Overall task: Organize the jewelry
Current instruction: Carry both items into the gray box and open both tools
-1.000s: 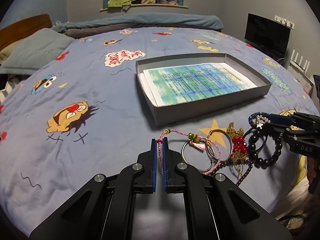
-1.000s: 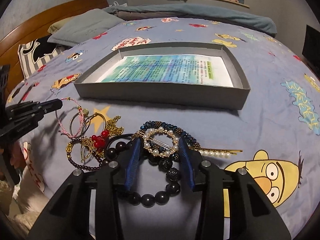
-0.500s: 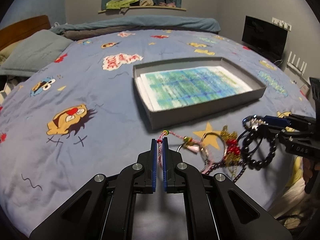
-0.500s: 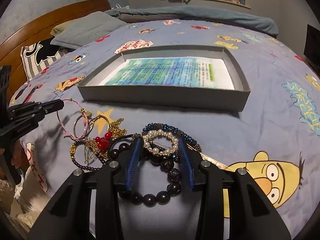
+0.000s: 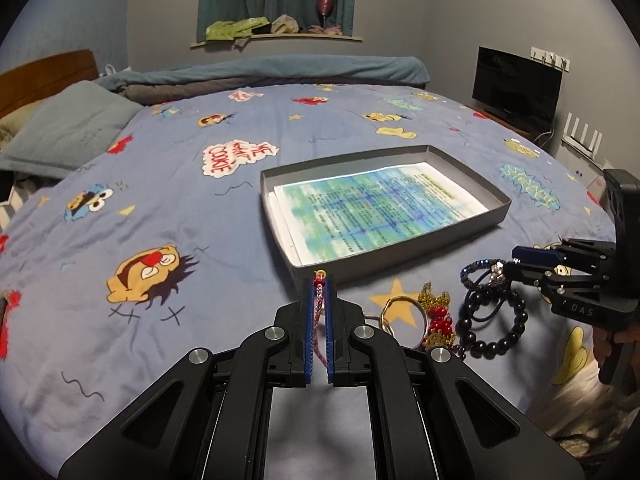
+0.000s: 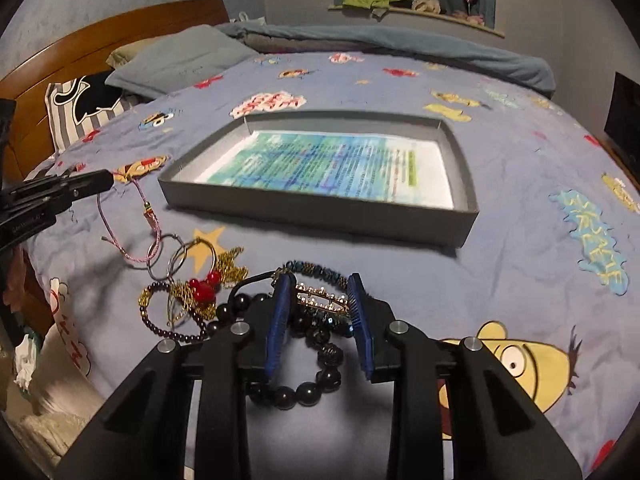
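Our left gripper point(image 5: 319, 320) pinches the pink braided cord bracelet point(image 6: 136, 216), lifted near the shallow grey cardboard tray point(image 5: 404, 256).
Our right gripper point(image 6: 320, 320) is spread around a blurred gold hair clip point(image 6: 320, 298); open blue cartoon-print bedspread point(image 5: 160, 208) surrounds the tray.

The jewelry pile point(image 6: 224, 300) lies on the bed point(image 6: 520, 264) in front of the tray point(image 6: 320, 208).

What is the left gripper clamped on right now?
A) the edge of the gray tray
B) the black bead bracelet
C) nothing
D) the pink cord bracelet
D: the left gripper is shut on the pink cord bracelet, which trails from its tips in the right wrist view.
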{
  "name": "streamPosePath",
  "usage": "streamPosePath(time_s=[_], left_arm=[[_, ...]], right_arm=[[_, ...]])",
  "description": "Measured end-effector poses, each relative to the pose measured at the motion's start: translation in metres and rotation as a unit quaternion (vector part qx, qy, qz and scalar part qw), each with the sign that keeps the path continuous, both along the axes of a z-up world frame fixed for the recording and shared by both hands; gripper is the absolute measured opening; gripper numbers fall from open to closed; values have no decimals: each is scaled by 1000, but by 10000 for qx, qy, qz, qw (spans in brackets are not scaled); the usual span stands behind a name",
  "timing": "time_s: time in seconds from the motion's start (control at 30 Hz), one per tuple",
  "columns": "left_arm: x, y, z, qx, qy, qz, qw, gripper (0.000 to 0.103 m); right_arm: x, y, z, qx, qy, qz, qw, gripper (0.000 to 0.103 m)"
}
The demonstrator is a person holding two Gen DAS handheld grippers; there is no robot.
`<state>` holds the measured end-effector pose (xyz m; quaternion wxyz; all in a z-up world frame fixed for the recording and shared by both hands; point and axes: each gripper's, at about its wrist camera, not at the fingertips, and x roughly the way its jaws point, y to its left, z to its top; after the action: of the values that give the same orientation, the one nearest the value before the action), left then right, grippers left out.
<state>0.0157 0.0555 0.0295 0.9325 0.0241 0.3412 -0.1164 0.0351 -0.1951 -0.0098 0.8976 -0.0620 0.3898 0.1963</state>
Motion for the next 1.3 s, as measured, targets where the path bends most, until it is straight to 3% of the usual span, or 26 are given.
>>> streamPosePath(time_s=[0.17,0.23,0.3,0.5,0.57,0.63,0.8,1.3], left_arm=[[1,0,-4,3,83,2,10000,6],[0,0,-4,12,90,0,10000,6],[1,1,-4,7,87,8,10000,6],[1,0,-7,4,127,14,9999,6],[2,-1,-8,-1,143,-6,9999,6],[1,-2,-9,21,146,-25,9999,6],[1,-1,-9,22,155,6,9999,6],[2,-4,-10,34,179,-78,9998,6]], right_arm=[[-1,3,-9,-86,228,106,9996,33],[-4,4,-13,-150,308,147,9993,52],[-8,3,-14,-136,348,222,9991,57],[-15,-7,-10,21,349,230,9991,57],[-12,-11,-8,132,360,169,9991,54],[-9,-10,-9,2,349,158,9993,45],[-2,-14,-13,328,543,153,9979,42],[2,-7,-17,95,392,274,9988,37]])
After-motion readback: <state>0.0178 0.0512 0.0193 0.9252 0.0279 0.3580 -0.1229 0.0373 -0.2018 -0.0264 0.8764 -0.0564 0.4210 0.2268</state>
